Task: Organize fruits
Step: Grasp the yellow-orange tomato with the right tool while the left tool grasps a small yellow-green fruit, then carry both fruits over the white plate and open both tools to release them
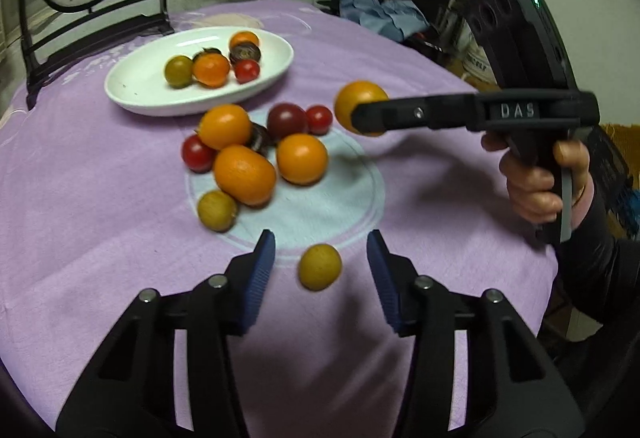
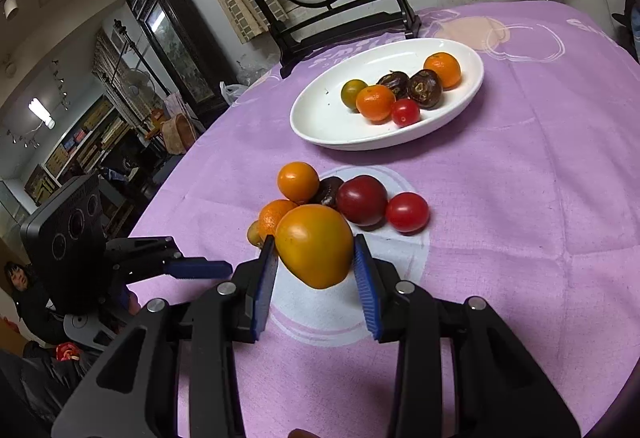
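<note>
Right gripper [image 2: 315, 258] is raised above the purple tablecloth [image 2: 520, 238], fingers pointing level toward 12 o'clock, pads clamped on a yellow-orange tomato [image 2: 314, 252]. The fruit is smooth, glossy, unblemished and clear of the cloth. Left gripper [image 1: 320, 262] hovers low with jaws spread wide, gripping nothing; a small yellow-green fruit [image 1: 319, 266] lies between them. White dish [image 2: 320, 118] sits at 1 o'clock from the held tomato.
</note>
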`<action>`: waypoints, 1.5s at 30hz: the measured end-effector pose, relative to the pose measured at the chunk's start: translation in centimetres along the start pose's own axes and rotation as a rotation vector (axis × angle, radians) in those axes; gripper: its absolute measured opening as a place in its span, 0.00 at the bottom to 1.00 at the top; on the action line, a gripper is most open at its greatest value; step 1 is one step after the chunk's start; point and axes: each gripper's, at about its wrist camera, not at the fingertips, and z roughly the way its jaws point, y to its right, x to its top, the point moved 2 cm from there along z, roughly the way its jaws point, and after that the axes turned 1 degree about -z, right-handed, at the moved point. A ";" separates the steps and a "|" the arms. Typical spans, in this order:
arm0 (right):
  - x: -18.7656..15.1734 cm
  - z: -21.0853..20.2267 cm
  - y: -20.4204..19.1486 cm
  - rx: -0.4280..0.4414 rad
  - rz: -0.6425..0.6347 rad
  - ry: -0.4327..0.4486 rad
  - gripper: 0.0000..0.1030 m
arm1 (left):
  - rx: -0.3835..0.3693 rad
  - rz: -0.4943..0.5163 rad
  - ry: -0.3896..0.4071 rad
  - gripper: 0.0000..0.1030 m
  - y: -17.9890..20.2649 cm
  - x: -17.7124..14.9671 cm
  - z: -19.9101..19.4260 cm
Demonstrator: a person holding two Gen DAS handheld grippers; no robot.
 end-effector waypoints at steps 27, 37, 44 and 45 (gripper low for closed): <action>3.4 0.2 1.0 -0.182 -0.051 0.182 0.37 | 0.036 -0.187 0.150 0.24 -4.6 4.3 -1.2; 10.9 6.3 4.5 -0.251 -0.001 0.219 0.37 | 0.331 -0.340 0.190 0.24 -11.8 12.8 2.9; 11.6 9.2 5.8 -0.254 0.010 0.148 0.37 | 0.404 -0.383 0.094 0.24 -14.7 13.6 6.8; 11.5 9.4 5.7 -0.252 0.008 0.140 0.37 | 0.412 -0.384 0.086 0.25 -14.8 13.6 7.0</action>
